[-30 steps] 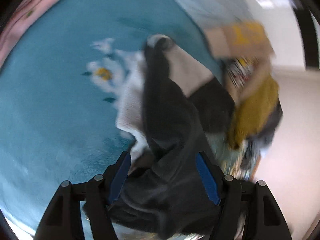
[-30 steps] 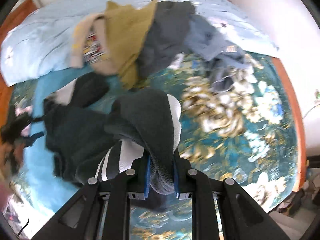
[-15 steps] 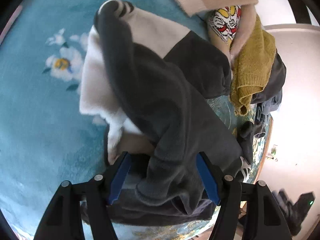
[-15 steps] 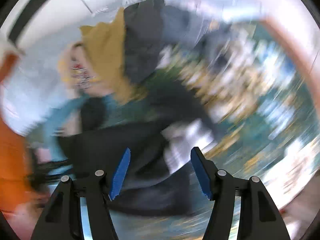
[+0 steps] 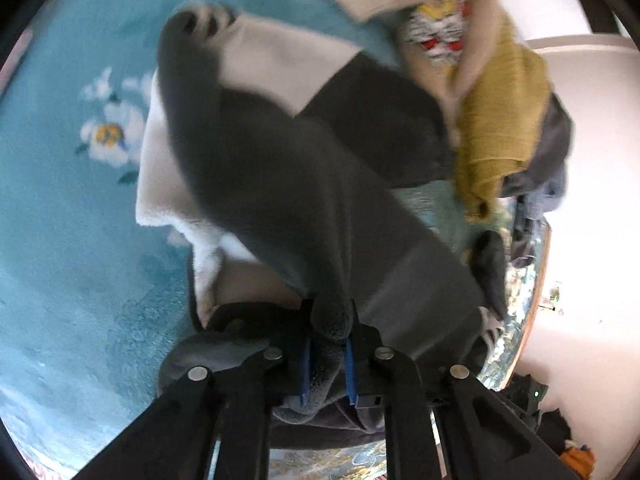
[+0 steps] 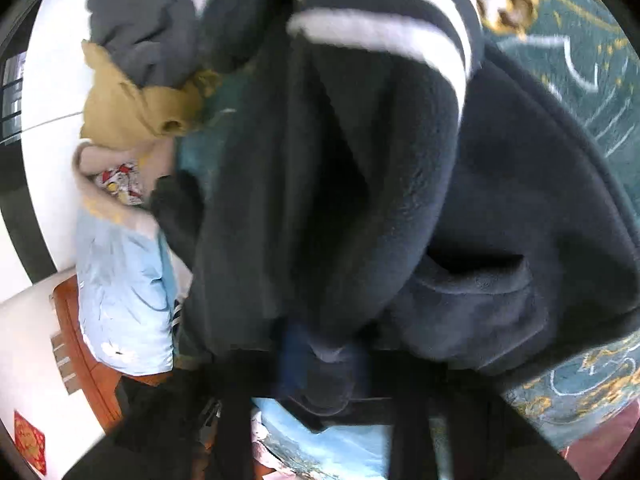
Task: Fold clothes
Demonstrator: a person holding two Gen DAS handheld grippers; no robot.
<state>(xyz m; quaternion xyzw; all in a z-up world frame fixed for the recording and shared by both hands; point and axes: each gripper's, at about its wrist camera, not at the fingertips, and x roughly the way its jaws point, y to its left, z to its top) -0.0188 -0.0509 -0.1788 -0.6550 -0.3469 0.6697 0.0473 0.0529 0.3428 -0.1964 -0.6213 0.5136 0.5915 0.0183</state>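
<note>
Left claw (image 5: 326, 364): clenched on a bunched fold of the dark grey fleece garment with cream panels (image 5: 280, 184). Its jaws have just been closing, and the blue pads pinch the fleece between them. The grip sits at one edge of the garment, which suggests it serves as one of two lifting corners.

Right claw (image 6: 320, 364): clenched on another thick fold of the same dark fleece, near its black-and-white striped cuff (image 6: 380, 28). These jaws have likewise just been closing onto cloth. The view is blurred, so the exact hold point cannot be fixed.

Location: the garment lies crumpled on the teal floral bedspread (image 5: 72, 200), just beside a heap of unfolded clothes that includes a mustard-yellow knit (image 5: 500, 120).

Assessment: two separate holds would allow the garment to be drawn out flat. Folding proper appears not yet begun.
</note>
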